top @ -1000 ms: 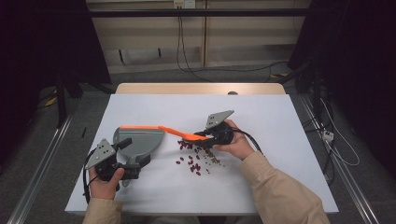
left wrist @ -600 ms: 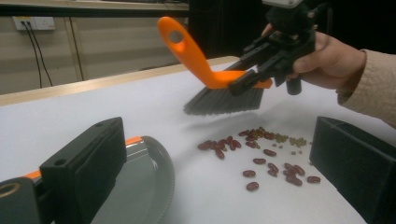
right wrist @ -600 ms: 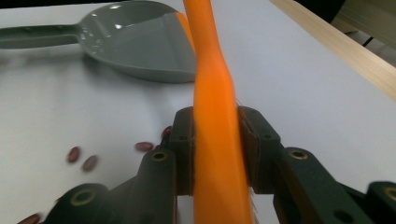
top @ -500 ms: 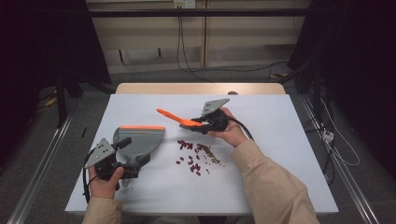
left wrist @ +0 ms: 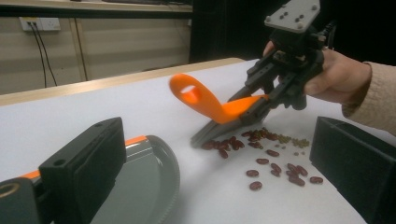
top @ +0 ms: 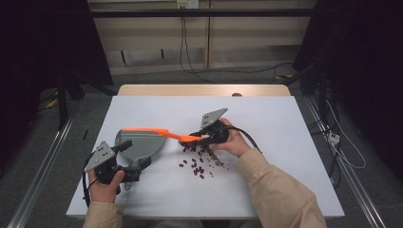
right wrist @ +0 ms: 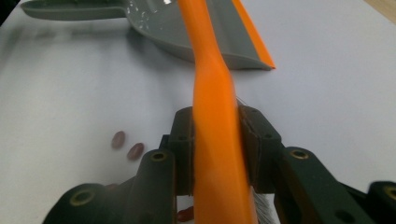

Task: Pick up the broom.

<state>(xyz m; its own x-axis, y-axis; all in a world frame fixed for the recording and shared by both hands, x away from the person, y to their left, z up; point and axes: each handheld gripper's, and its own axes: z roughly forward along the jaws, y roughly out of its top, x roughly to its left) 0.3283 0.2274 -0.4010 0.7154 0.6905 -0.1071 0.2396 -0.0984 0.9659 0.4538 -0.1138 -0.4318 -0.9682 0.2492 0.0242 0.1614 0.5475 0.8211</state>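
Observation:
Dark red beans (top: 197, 166) (left wrist: 275, 163) lie scattered on the white table (top: 285, 123), with a few small pale ones (left wrist: 294, 140) among them. My right gripper (top: 202, 137) (left wrist: 261, 105) (right wrist: 217, 140) is shut on an orange-handled brush (top: 166, 134) (left wrist: 205, 100) (right wrist: 215, 84). The brush's dark bristles touch the far edge of the bean pile. Its handle points left over the grey dustpan (top: 140, 145) (left wrist: 144, 186) (right wrist: 154, 23), which has an orange lip. My left gripper (top: 132, 159) (left wrist: 217, 158) stands with its jaws wide apart at the pan's rear, one jaw over the pan.
A person's hands and beige sleeves (top: 280, 190) come in from the near edge. Cables trail from both grippers. A wooden strip (top: 204, 90) borders the table's far edge. Dark floor and metal rails (top: 43, 166) flank the table.
Half a second ago the right gripper held the brush raised and farther back. It has since come back down to the beans. The left gripper and the dustpan have kept still.

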